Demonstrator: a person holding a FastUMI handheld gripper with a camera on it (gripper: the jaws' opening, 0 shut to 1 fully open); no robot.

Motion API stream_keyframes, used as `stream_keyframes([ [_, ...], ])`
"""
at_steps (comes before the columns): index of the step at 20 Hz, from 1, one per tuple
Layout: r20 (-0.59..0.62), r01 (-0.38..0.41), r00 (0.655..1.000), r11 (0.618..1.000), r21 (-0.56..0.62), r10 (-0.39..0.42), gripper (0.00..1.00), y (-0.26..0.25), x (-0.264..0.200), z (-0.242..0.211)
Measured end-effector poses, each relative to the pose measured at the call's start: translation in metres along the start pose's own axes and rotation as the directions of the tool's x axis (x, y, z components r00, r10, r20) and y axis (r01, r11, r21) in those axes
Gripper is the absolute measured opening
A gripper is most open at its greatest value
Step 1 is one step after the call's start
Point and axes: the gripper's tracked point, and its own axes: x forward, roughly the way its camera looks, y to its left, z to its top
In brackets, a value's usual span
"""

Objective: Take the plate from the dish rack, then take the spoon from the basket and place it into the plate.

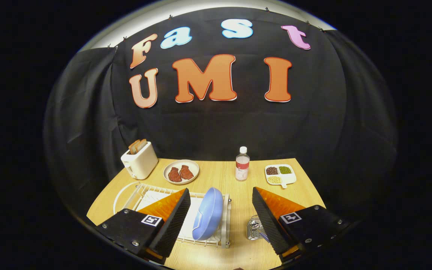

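Blue plate (208, 213) stands on edge in the white wire dish rack (141, 193), between my fingers, nearer the left one. My gripper (221, 221) hovers level above the wooden table (216, 174), jaws wide, gripping nothing. One metal basket (254, 228) sits by the right finger; spoon not discernible. Beyond: one toaster (140, 160) with two slices, one dish (181, 172) with two meat pieces, one bottle (242, 164) with an illegible label, one three-compartment tray (280, 174).

Hand-held gripper (221, 213) level above the table, fingers (174, 221) spread wide apart, seemingly gripping nothing
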Motion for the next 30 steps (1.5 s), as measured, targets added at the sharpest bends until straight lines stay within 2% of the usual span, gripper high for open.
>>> stream_keyframes([
  [7,-0.195,-0.033,0.980,0.999,-0.030,0.027,0.99,0.019,0.034,-0.043],
  [14,-0.391,-0.003,0.920,1.000,-0.029,-0.009,0.98,0.021,0.071,-0.075],
  [18,-0.484,0.003,0.875,1.000,-0.006,-0.005,0.92,0.029,0.087,-0.094],
  [24,-0.536,0.059,0.841,0.997,-0.039,-0.071,0.76,0.029,0.104,-0.115],
  [26,-0.533,0.070,0.843,0.997,-0.030,-0.075,0.66,0.035,0.108,-0.116],
  [28,-0.544,0.069,0.837,0.998,-0.004,-0.060,0.51,0.041,0.107,-0.120],
  [29,-0.542,0.078,0.838,0.997,0.012,-0.059,0.41,0.043,0.108,-0.119],
  [30,-0.539,0.096,0.839,0.995,0.012,-0.074,0.37,0.038,0.108,-0.119],
])
